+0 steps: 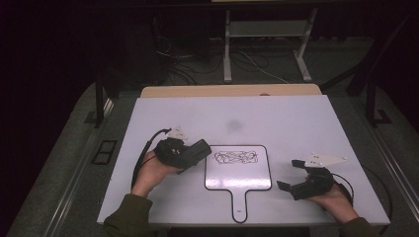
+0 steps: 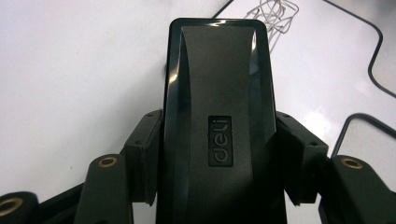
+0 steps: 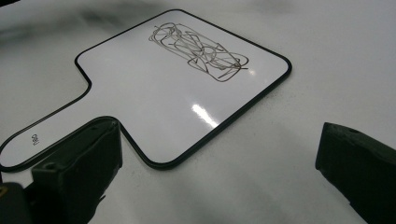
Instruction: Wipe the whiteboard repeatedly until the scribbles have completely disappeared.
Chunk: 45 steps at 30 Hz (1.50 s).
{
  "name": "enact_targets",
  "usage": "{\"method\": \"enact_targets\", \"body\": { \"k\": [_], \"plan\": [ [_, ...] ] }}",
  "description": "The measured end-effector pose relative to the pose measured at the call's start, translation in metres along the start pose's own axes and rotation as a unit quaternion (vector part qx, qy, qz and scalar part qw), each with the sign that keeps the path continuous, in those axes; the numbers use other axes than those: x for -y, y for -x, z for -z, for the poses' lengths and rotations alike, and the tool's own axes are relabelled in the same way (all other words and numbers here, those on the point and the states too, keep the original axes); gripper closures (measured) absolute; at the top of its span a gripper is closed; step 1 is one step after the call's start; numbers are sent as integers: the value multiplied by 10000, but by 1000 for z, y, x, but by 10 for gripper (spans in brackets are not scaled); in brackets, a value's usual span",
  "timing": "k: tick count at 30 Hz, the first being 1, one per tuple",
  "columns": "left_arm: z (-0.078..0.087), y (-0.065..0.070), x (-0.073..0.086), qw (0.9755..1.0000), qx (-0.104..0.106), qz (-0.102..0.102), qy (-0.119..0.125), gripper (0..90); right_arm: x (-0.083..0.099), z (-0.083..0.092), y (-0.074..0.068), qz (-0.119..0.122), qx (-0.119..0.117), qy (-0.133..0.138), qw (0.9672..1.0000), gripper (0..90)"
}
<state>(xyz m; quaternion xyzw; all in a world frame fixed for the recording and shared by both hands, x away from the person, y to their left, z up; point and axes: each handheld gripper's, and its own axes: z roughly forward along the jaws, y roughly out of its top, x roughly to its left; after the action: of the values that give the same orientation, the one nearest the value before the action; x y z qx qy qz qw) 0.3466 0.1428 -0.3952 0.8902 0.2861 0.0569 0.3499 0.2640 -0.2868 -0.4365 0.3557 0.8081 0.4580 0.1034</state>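
- A small white paddle-shaped whiteboard with a black rim and a short handle [image 1: 238, 170] lies flat near the front middle of the white tabletop [image 1: 296, 123]; a tangle of black marker scribble [image 1: 236, 157] covers its upper part.
- The left gripper [image 1: 197, 150] sits just left of the board, its jaws clenched on a black rectangular eraser block marked "deli" [image 2: 218, 116]; the eraser's underside is hidden, and its near end is cut off at the frame's bottom.
- The right gripper [image 1: 291, 175] rests right of the board, jaws spread wide, grasping nothing.
- The person's sleeves are cut off at the bottom edge.
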Motion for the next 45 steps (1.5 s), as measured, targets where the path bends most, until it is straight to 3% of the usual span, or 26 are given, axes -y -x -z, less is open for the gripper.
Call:
{"method": "enact_targets", "body": {
  "k": [13, 25, 33, 45],
  "plan": [
    [-11, -3, -20, 10000, 55, 13, 82, 396, 0, 0, 1, -24, -16, 21, 10000, 0],
    [-35, 0, -45, 9998, -12, -177, 9, 396, 0, 1, 1, -70, -23, 47, 10000, 0],
    [-58, -1, -47, 9996, 1, -248, -107, 396, 1, 0, 2, -70, -33, 20, 10000, 0],
    [-76, -1, -45, 9990, -228, -242, -290, 396, 1, -1, 3, -61, -53, -5, 10000, 0]
  ]
}}
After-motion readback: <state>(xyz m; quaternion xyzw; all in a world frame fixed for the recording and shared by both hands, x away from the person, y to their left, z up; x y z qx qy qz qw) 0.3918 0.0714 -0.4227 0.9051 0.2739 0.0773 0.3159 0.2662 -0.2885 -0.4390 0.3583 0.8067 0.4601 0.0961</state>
